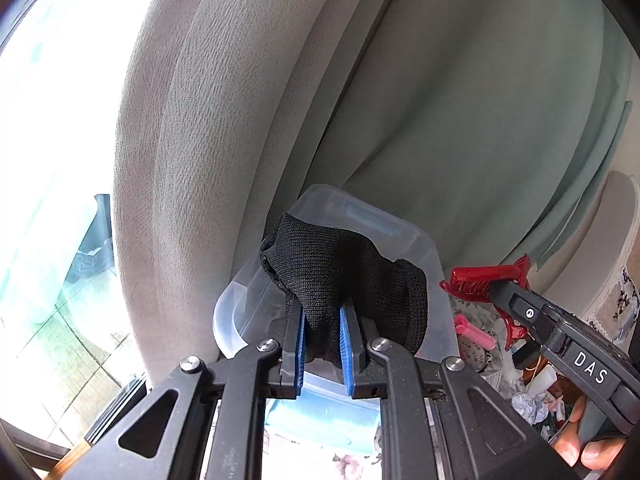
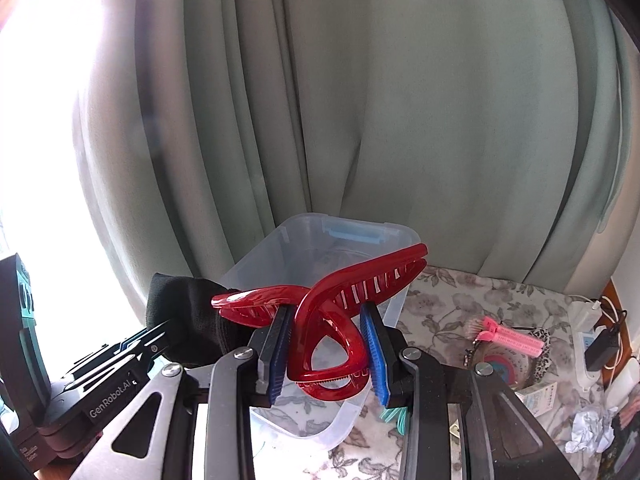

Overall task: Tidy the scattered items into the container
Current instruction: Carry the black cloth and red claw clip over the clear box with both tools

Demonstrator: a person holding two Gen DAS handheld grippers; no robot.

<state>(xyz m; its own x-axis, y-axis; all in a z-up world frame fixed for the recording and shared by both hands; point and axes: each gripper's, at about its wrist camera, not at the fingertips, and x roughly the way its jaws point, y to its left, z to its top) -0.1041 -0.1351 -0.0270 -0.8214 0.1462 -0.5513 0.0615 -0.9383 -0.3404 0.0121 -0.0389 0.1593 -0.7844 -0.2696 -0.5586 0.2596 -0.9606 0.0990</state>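
My left gripper (image 1: 322,320) is shut on a black knitted cloth (image 1: 340,276), which hangs over the clear plastic container (image 1: 434,264). In the right wrist view the same cloth (image 2: 188,312) and the left gripper (image 2: 160,330) show at the left, beside the container (image 2: 280,256). My right gripper (image 2: 326,332) is shut on a large red hair claw clip (image 2: 344,280), held above the container's near rim. From the left wrist view the red clip (image 1: 484,280) and the right gripper (image 1: 500,292) appear to the right of the container.
A floral tablecloth (image 2: 448,304) covers the table. On it lie pink hair clips (image 2: 512,336), a round patterned item (image 2: 500,368), crumpled paper (image 2: 592,428) and a white charger with cables (image 2: 588,344). Grey-green curtains (image 2: 360,100) hang close behind the container. A bright window (image 1: 52,160) is at the left.
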